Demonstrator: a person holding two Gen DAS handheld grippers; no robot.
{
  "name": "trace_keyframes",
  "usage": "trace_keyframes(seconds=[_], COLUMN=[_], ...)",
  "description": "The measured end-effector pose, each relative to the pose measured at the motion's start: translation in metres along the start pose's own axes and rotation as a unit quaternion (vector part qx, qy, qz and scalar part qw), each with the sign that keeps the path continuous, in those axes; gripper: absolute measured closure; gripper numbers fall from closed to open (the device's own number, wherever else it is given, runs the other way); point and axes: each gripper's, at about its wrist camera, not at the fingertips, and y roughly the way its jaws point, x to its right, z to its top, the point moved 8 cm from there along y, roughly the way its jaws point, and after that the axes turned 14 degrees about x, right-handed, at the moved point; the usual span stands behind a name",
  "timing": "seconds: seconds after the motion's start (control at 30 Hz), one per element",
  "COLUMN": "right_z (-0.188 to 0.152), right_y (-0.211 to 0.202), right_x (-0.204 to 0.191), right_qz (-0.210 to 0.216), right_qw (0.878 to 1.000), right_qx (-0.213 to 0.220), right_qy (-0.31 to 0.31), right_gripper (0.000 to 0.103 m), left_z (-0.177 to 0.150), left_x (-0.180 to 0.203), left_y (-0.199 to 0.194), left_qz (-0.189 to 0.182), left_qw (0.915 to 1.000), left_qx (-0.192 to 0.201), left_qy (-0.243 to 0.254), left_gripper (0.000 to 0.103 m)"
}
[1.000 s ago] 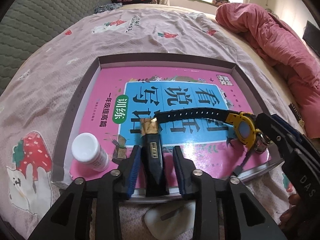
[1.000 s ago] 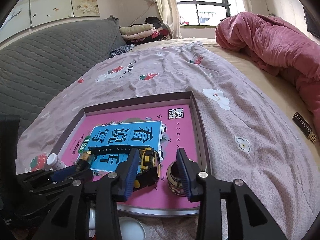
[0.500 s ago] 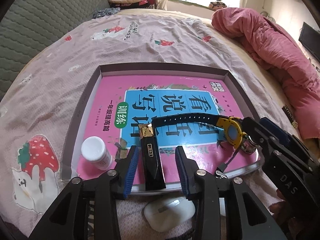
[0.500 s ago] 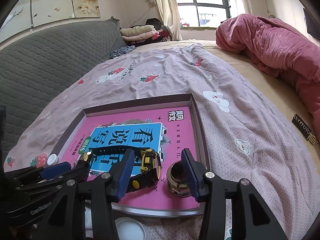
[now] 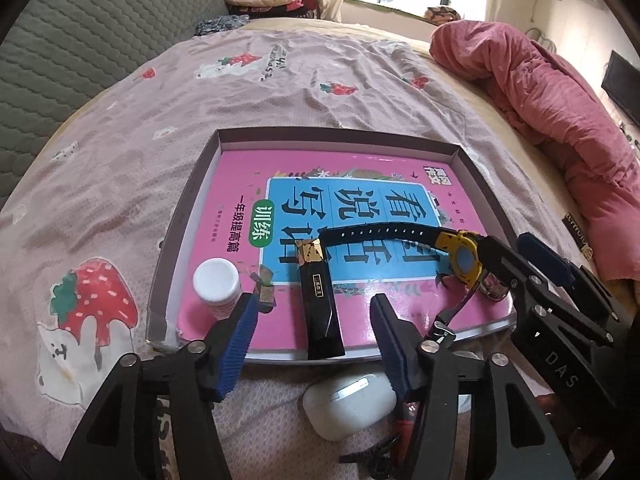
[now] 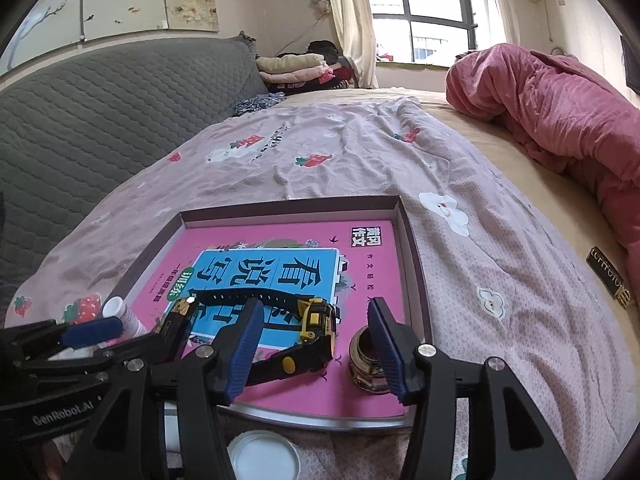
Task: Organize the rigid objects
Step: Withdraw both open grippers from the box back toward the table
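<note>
A shallow tray point(image 5: 336, 136) on the bed holds a pink book point(image 5: 240, 184). On the book lie a black tube with a gold cap point(image 5: 320, 312), a white bottle point(image 5: 216, 284), a yellow and black watch point(image 5: 460, 256) and a small shiny jar point(image 5: 494, 286). My left gripper point(image 5: 314, 320) is opening; the tube lies loose between its blue pads. My right gripper point(image 6: 314, 320) is opening too, with the watch point(image 6: 316, 320) untouched between its pads. The jar point(image 6: 364, 360) stands at its right finger. The right gripper point(image 5: 516, 248) also shows in the left wrist view.
A white earbud case point(image 5: 348, 404) and a round white lid point(image 6: 264, 456) lie on the bedspread in front of the tray. A pink duvet point(image 5: 540, 92) is heaped at the right. A grey padded headboard point(image 6: 100, 120) runs along the left, with folded clothes point(image 6: 296, 68) beyond.
Both grippers' jaws have spread wider. The left one has drawn back and up a little from the black tube, which stays on the book. The right hand has stayed in place.
</note>
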Motion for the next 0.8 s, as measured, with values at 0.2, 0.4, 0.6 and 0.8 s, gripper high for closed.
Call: trace_keyframes(seconds=[0.2, 0.4, 0.6, 0.8], right_z=[0.003, 0.001, 0.000, -0.004], right_y=[-0.010, -0.024, -0.039, -0.045], right_x=[0.001, 0.000, -0.005, -0.008], right_qz=[0.008, 0.010, 0.011, 0.007], right_qw=[1.000, 1.000, 0.999, 0.999], right_qx=[0.011, 0.017, 0.027, 0.024], right_qy=[0.002, -0.008, -0.024, -0.033], right_gripper=[0.049, 0.049, 0.048, 0.048], left_z=[0.000, -0.004, -0.006, -0.010], left_x=[0.005, 0.008, 0.009, 0.010], left_y=[-0.008, -0.014, -0.021, -0.029], left_qz=[-0.007, -0.010, -0.007, -0.006], left_qw=[1.0000, 0.9999, 0.9998, 0.9999], left_qx=[0.002, 0.000, 0.004, 0.003], left_qy=[0.006, 0.011, 0.015, 0.015], left_gripper=[0.039, 0.035, 0.034, 0.033])
